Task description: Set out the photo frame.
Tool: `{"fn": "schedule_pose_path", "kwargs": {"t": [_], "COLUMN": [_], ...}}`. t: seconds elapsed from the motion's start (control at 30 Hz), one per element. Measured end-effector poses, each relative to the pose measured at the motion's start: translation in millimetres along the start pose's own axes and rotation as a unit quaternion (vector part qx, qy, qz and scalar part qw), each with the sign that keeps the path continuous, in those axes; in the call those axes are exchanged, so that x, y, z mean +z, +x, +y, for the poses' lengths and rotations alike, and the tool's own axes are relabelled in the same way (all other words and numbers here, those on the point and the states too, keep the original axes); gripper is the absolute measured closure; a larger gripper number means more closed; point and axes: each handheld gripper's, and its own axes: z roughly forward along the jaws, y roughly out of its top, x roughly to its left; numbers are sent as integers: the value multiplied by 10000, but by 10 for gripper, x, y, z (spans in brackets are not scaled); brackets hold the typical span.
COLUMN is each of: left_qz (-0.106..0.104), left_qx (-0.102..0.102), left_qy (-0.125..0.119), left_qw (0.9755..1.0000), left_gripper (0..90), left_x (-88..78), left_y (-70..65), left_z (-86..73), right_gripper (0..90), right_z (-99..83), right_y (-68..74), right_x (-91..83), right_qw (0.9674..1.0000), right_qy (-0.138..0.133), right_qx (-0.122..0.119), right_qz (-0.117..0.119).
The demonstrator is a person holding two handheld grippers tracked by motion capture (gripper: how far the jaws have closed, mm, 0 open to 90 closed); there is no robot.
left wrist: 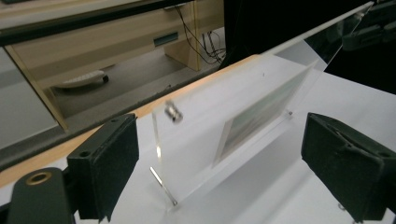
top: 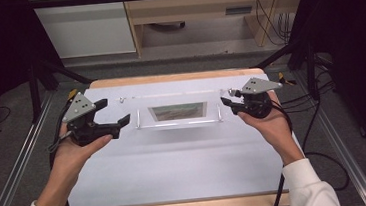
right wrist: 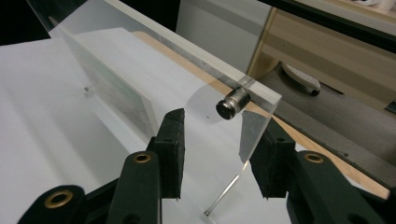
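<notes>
A clear acrylic picture frame (top: 142, 111) stands across the middle of the white table (top: 176, 164), with a greenish photo (top: 179, 112) in its centre. My left gripper (top: 116, 111) is open just off the frame's left end. In the left gripper view (left wrist: 224, 168) its pads stand wide apart, and the frame's near edge with a silver bolt (left wrist: 173, 112) lies ahead of them, untouched. My right gripper (top: 226, 104) is at the frame's right end. In the right gripper view (right wrist: 222, 158) its pads straddle the thick panel edge below a bolt (right wrist: 232, 104) and close on it.
The table's far wooden edge (top: 173, 77) runs just behind the frame. Aluminium rails (top: 16, 168) flank the table on both sides. Beyond it are wooden furniture (top: 198, 11), cables (top: 274, 19) and a grey floor. White tabletop lies between the frame and the person.
</notes>
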Motion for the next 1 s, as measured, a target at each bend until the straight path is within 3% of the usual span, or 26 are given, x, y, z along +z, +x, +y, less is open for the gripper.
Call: {"fn": "schedule_pose_path", "kwargs": {"t": [0.13, 0.27, 0.6, 0.9, 1.0], "left_qz": [43, 78, 110, 374, 434], "left_qx": [-278, -393, -545, -589, -689], "left_qy": [80, 171, 327, 566, 609], "left_qw": [9996, 9990, 9979, 9960, 9948], "left_gripper": [102, 93, 92, 92, 92], "left_x": [10, 40, 129, 262, 293], "left_y": [63, 107, 139, 210, 243], "left_z": [-158, -294, -550, -906, -1043], "right_gripper": [592, 591, 590, 589, 588], "right_z": [12, 24, 35, 42, 55], "right_y": [-25, -48, -84, -127, -143], "right_x": [21, 38, 65, 99, 117], "right_qw": [10000, 9999, 9998, 9995, 9994], "right_qy": [-12, -14, -43, -102, -90], "right_qx": [62, 99, 183, 307, 340], "right_qz": [7, 18, 38, 56, 49]}}
